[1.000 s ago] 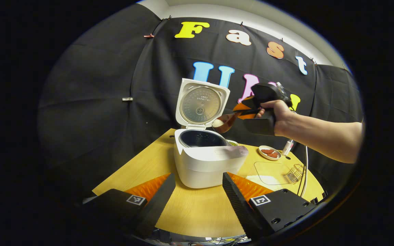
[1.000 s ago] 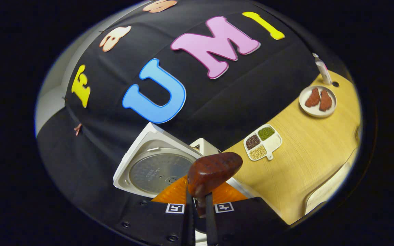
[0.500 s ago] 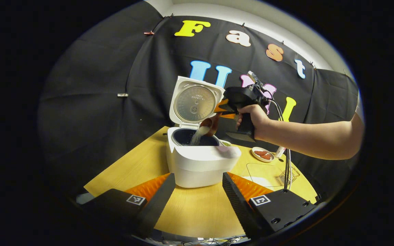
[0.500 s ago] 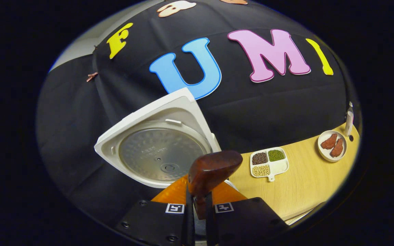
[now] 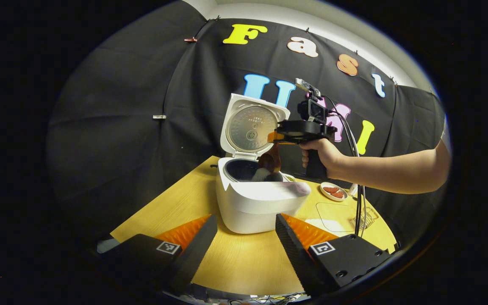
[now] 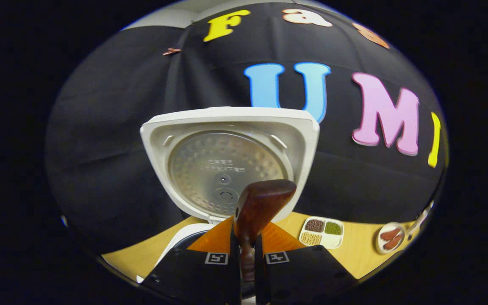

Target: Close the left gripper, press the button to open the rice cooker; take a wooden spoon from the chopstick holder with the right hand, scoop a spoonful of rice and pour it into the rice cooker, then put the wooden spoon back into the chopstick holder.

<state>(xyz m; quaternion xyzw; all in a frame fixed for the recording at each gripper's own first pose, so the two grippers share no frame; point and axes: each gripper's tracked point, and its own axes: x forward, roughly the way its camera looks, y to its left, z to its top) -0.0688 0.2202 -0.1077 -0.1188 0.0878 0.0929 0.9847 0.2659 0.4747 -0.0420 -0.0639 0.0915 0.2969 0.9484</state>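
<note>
The white rice cooker (image 5: 256, 201) stands open on the wooden table (image 5: 235, 262), its lid (image 5: 252, 127) upright. Above the dark inner pot (image 5: 239, 170), my right gripper (image 5: 274, 137) is shut on the wooden spoon (image 5: 269, 162), whose bowl hangs tipped downward over the pot with white rice (image 5: 262, 173) falling from it. In the right gripper view the spoon (image 6: 257, 203) sticks up between the shut fingers of that gripper (image 6: 247, 258), facing the lid (image 6: 227, 165). My left gripper (image 5: 244, 241) stands open in front of the cooker, holding nothing.
A divided dish of beans (image 6: 322, 232) and a small plate with red pieces (image 6: 389, 239) sit behind the cooker. A clear tray holding rice (image 5: 335, 214) and a wire holder (image 5: 366, 217) lie at the table's right. A cable (image 5: 359, 186) hangs from the right gripper.
The right gripper has rolled level and the spoon bowl has turned further down into the pot, with rice pouring out. The left gripper stayed open in front of the cooker.
</note>
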